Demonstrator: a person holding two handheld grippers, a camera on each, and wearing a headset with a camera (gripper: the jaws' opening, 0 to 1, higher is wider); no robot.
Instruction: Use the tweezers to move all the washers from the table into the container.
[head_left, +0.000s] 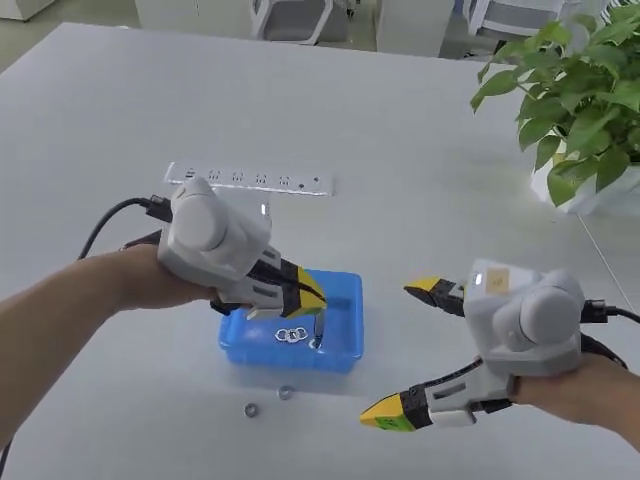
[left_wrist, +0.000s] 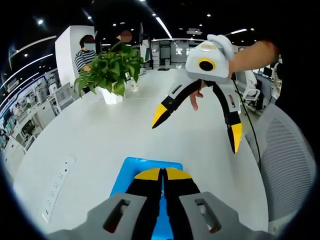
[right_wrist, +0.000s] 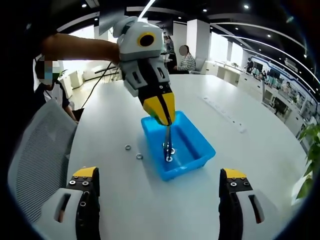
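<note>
My left tool (right_wrist: 162, 113) pinches thin metal tweezers (right_wrist: 167, 141) over the blue plastic container (right_wrist: 186, 169), right tool (head_left: 400, 351) wide; slackening would drop them.

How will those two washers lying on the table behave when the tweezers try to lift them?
The washers lie flat on the smooth table, so they will probably skid sideways rather than lift cleanly. They look small and thin, so they are likely very light, and being round they may roll if dropped on edge.
</note>
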